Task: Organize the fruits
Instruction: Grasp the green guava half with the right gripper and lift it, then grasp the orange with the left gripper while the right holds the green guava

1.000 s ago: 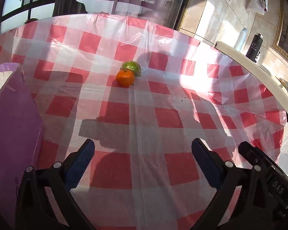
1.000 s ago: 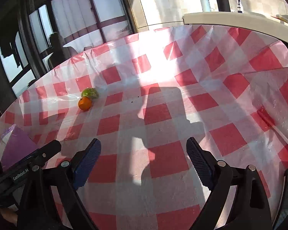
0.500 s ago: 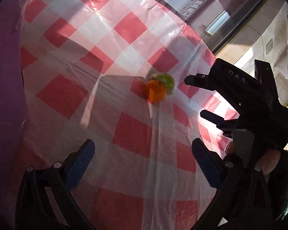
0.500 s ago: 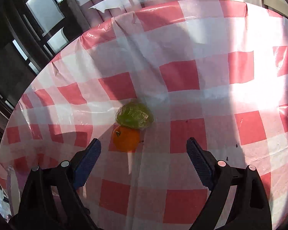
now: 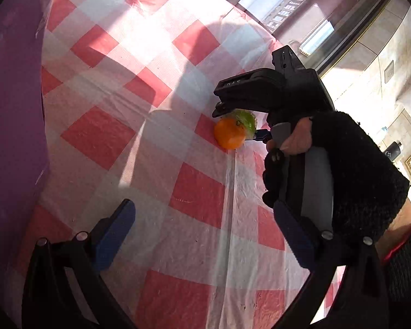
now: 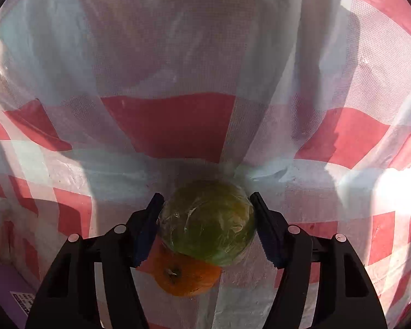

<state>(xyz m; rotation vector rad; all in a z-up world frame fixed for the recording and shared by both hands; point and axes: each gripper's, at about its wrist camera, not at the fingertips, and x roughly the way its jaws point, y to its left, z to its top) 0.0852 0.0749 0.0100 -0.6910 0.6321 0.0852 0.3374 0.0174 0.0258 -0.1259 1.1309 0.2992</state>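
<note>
The right gripper [image 6: 207, 218] has come down over the fruit since a moment ago, and its fingers now pinch the wrapped green fruit [image 6: 207, 221] from both sides. At far left lies a purple bag [image 5: 11, 104]. The left gripper [image 5: 205, 235] hangs spread above the checked table [image 5: 128, 164]. The orange [image 5: 229, 133] sits on the table, touching the green fruit.

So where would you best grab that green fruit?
Across its widest part, coming from above: the green fruit is round and film-wrapped, with the orange touching one side. The right gripper already brackets its free flanks.
</note>
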